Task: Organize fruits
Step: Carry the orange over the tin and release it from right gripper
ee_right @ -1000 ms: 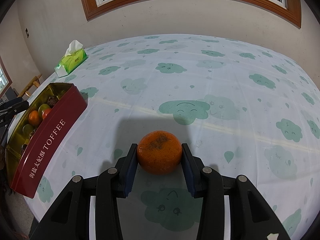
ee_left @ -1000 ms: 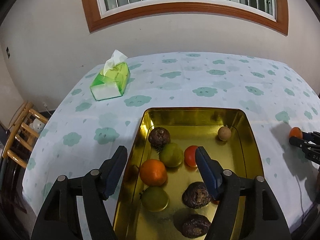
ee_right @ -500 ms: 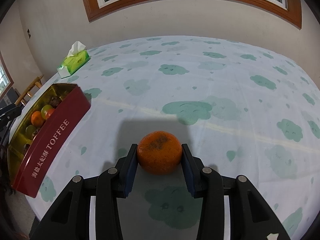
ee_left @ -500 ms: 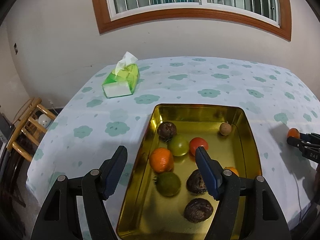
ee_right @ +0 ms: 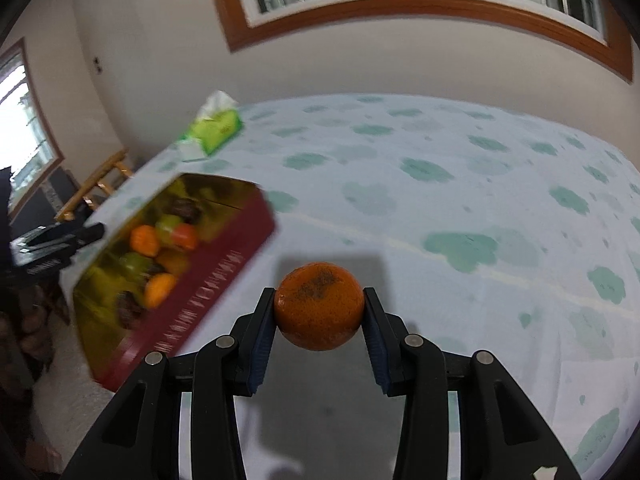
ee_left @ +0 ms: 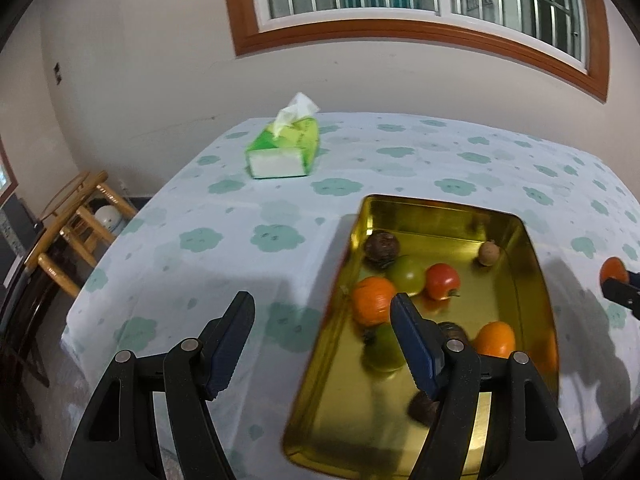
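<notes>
A gold-lined tin (ee_left: pixel 536 276) with red outer walls (ee_right: pixel 208 300) stands on the table and holds several fruits: oranges (ee_left: pixel 372 300), a green fruit (ee_left: pixel 408 275), a red one (ee_left: pixel 442 280), dark brown ones (ee_left: pixel 382 246). My left gripper (ee_left: pixel 322 338) is open and empty, above the tin's left edge. My right gripper (ee_right: pixel 319 312) is shut on an orange (ee_right: pixel 319 310), lifted above the table to the right of the tin. That orange also shows at the right edge of the left wrist view (ee_left: pixel 614 270).
A green tissue pack (ee_left: pixel 284 150) lies at the table's far left, also in the right wrist view (ee_right: pixel 212 130). A wooden stool (ee_left: pixel 76 220) stands beyond the table's left edge. The cloud-print cloth (ee_right: pixel 460 200) stretches to the right.
My left gripper has drawn back and shifted left off the tin. My right gripper has lifted the orange and swung toward the tin, which now looks nearer.
</notes>
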A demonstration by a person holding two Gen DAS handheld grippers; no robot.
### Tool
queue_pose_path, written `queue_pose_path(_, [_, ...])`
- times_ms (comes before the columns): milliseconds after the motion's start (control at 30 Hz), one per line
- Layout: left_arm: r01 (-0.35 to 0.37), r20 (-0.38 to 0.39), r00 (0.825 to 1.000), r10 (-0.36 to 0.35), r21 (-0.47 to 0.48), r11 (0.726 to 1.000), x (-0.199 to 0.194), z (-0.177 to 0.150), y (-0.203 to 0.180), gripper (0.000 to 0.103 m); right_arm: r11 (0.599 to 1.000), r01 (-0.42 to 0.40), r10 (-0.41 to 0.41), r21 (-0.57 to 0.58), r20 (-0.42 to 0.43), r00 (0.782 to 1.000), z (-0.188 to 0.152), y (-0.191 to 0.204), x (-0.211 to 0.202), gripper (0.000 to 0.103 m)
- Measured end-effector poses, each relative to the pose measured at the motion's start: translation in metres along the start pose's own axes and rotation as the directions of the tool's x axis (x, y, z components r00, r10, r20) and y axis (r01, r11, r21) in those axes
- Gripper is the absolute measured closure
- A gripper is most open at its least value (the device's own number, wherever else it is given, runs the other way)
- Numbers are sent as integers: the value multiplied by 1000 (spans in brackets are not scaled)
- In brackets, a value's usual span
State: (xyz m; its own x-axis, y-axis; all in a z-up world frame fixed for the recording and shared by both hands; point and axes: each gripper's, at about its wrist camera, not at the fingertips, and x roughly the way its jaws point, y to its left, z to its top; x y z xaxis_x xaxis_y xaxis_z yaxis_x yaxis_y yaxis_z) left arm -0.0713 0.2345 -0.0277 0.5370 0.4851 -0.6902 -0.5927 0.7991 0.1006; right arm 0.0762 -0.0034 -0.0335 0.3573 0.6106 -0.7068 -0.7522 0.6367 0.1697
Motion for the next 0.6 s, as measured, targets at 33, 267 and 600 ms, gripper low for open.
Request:
queue_pose_path(33, [-4,-3,1000,4,-6,1000,0,-1,4,32,1000,-20,20,-11,4,1000,3,8,-2,64])
queue_pose_path(267, [-46,-13,999,45,-69,997,-7,-7,33,32,978,-179,180,-102,-3,984,19,77,-7,64])
queue_pose_path(600, [-103,-8,995,103,-67,992,-18,-16,47,32,917,-329,306,-225,-128,943,15,163,34,64])
